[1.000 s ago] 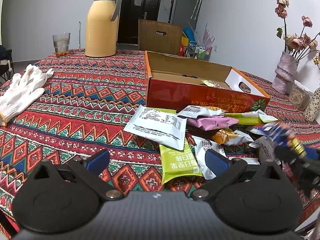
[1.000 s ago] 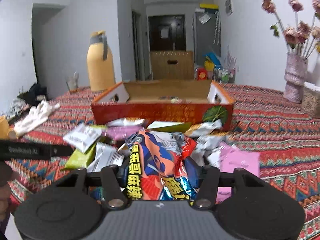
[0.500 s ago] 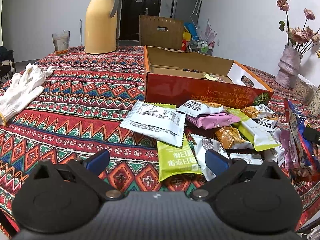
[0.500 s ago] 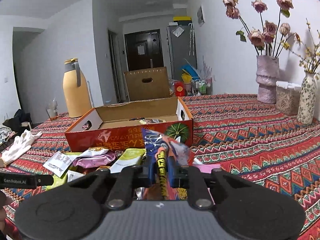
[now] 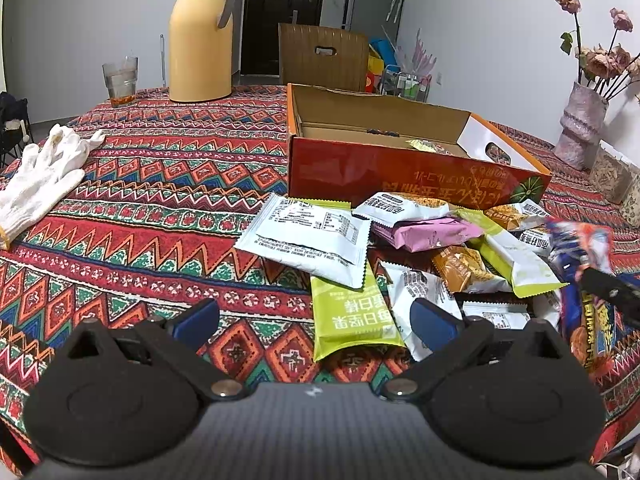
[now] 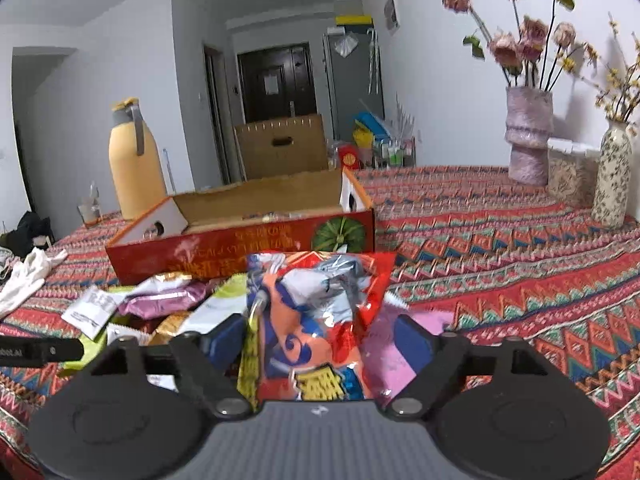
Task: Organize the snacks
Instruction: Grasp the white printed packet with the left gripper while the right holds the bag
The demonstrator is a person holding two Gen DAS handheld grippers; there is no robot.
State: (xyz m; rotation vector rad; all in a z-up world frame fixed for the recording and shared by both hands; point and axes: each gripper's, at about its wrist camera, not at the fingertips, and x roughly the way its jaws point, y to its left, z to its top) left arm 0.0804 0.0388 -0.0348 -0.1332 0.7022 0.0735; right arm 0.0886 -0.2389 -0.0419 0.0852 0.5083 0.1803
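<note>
A pile of snack packets lies on the patterned tablecloth in front of an open red cardboard box. My left gripper is open and empty, low over the cloth just left of a green packet. In the right wrist view a colourful red, blue and orange snack bag stands between the fingers of my right gripper, whose jaws stand wide apart. The bag also shows at the right edge of the left wrist view. The box lies just beyond the bag.
A yellow thermos and a glass stand at the back left. A white glove lies at the left. Vases with dried flowers stand at the back right. A brown chair back is behind the table.
My right gripper's jaws have opened from a tight pinch on the colourful bag, and the bag has turned from edge-on to face-on. The left gripper has barely moved.
</note>
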